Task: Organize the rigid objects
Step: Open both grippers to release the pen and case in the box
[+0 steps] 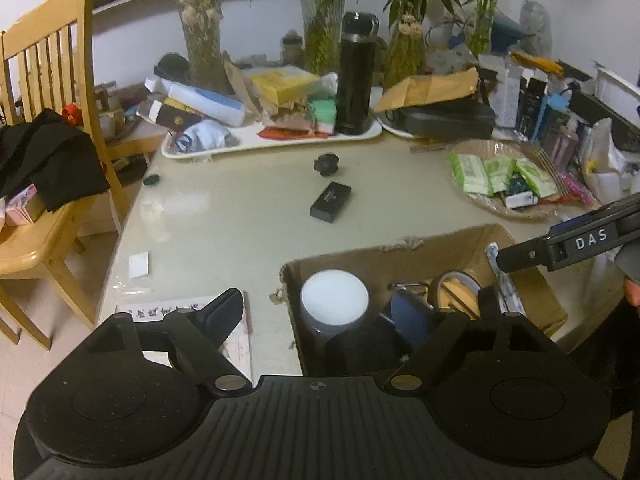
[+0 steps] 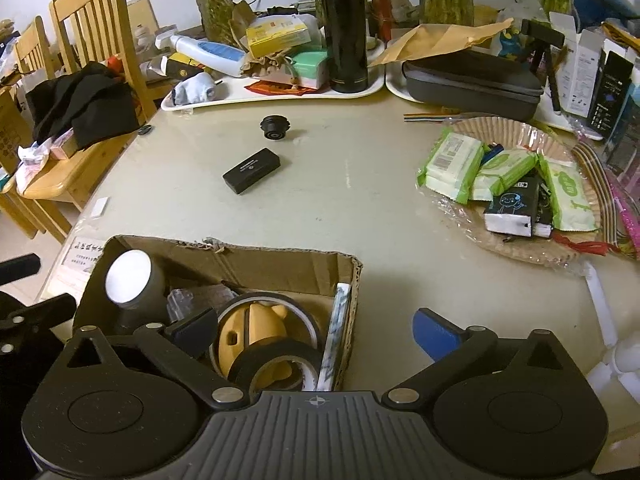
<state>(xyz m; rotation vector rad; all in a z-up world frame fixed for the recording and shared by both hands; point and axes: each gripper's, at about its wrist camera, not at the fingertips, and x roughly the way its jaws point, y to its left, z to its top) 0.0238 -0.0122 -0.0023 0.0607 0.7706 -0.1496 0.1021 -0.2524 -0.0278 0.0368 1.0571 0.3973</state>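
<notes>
A torn cardboard box (image 1: 404, 256) (image 2: 280, 262) stands at the table's near edge. It holds a white-lidded dark jar (image 1: 334, 302) (image 2: 128, 278), tape rolls (image 2: 276, 356) around a yellow piece, and a flat marbled stick (image 2: 335, 336). A small black rectangular case (image 1: 331, 201) (image 2: 251, 170) and a small black lens-like knob (image 1: 327, 164) (image 2: 274, 127) lie loose on the table beyond the box. My left gripper (image 1: 360, 312) is open and empty over the box's left wall. My right gripper (image 2: 316, 328) is open and empty over the box's right wall; it shows at the right in the left wrist view (image 1: 560, 248).
A wicker plate (image 2: 500, 248) of green wipe packs is at the right. White trays (image 2: 280, 96) with a tall black flask (image 2: 346, 28), boxes and a grey case (image 2: 472, 80) line the back. A wooden chair (image 1: 44, 160) with black cloth stands left. Plant vases are behind.
</notes>
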